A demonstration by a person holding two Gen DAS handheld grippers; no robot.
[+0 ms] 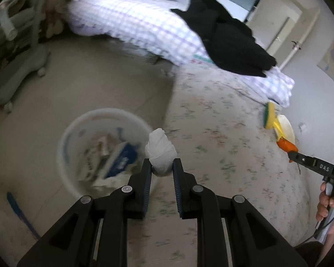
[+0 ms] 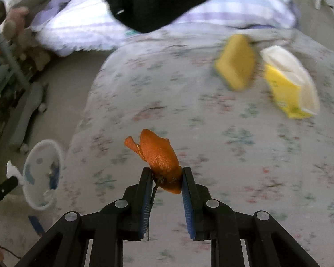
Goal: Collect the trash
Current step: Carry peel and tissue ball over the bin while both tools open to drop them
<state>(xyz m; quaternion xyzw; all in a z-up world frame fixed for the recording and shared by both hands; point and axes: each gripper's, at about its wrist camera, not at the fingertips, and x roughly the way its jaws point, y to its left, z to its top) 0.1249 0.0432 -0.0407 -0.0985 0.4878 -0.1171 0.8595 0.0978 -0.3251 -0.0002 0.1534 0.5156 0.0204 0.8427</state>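
Observation:
My left gripper (image 1: 162, 163) is shut on a crumpled white tissue (image 1: 159, 150) and holds it beside the right rim of a white trash bin (image 1: 66, 138) that stands on the floor next to the bed. The bin holds paper scraps and a blue carton. My right gripper (image 2: 165, 172) is shut on an orange peel (image 2: 160, 153) above the floral bedsheet. In the left wrist view the right gripper (image 1: 289, 153) and the peel (image 1: 286, 145) show at the far right. The bin (image 2: 27, 191) shows low left in the right wrist view.
A yellow sponge (image 2: 236, 62) and a yellow-white packet (image 2: 289, 82) lie on the floral bedsheet (image 2: 189, 111). A checked quilt (image 1: 133, 22) and black clothing (image 1: 229, 40) lie further up the bed. A grey chair base (image 1: 17, 75) stands on the floor at left.

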